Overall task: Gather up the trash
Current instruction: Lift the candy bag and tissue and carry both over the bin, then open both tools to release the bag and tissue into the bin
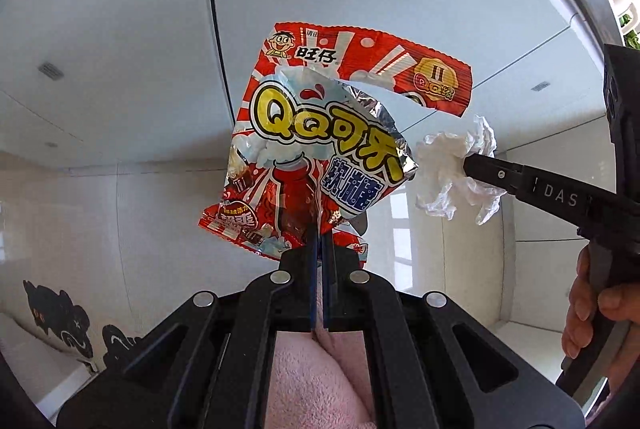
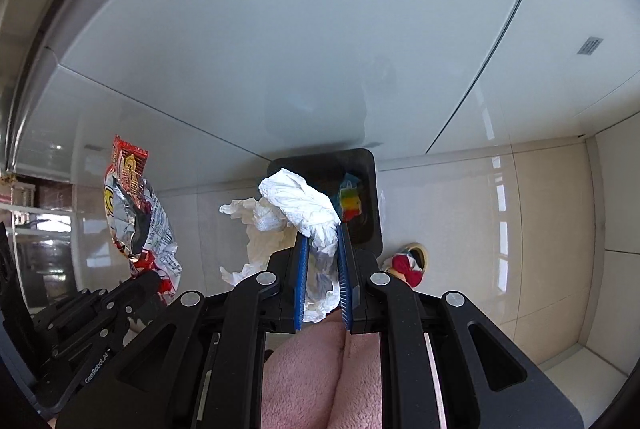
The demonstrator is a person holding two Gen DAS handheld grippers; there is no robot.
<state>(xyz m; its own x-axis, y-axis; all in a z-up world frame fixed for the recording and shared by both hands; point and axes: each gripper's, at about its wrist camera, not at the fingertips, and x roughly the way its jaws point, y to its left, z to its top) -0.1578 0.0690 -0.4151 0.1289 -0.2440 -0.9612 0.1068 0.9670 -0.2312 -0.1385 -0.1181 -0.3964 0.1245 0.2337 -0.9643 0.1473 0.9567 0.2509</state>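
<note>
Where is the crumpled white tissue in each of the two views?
Left wrist: crumpled white tissue at right of centre, pinched by the right gripper.
Right wrist: at centre, between the blue pads.
Shared landmark: red candy wrapper, beside the tissue in both.

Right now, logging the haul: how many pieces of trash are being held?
2. The red candy wrapper is pinched in the left claw; the crumpled white tissue is in the right claw. More may lie out of view.
</note>
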